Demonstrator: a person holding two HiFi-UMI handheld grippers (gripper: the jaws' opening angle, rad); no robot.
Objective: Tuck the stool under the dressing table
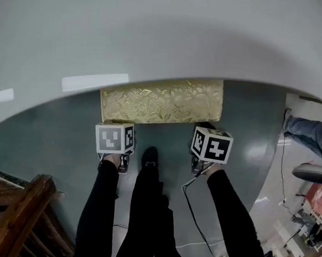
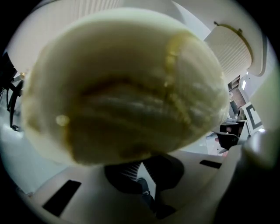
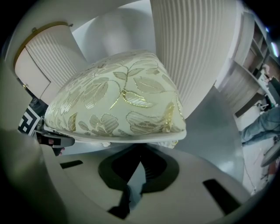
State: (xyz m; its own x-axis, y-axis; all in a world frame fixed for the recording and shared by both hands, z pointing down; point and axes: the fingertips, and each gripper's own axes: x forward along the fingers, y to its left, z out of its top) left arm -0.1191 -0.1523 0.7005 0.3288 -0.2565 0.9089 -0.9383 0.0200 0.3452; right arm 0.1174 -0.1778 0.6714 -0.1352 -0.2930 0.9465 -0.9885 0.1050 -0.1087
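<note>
Touching the stool point(image 1: 163, 100), left gripper point(image 2: 141, 162) and right gripper point(image 3: 141, 161) extend side by side.

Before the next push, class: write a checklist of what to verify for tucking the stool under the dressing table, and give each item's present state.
1. Stool lined up with the dressing table: ok, its far side is already beneath the top.
2. Left gripper at the stool's near edge: ok, jaws together.
3. Right gripper at the near edge: ok, jaws together just below the seat's rim.
4. Stool fully tucked: not ok, its near part shows in front of the top.
5. Free room beneath the table: cannot tell, the top hides it.
</note>
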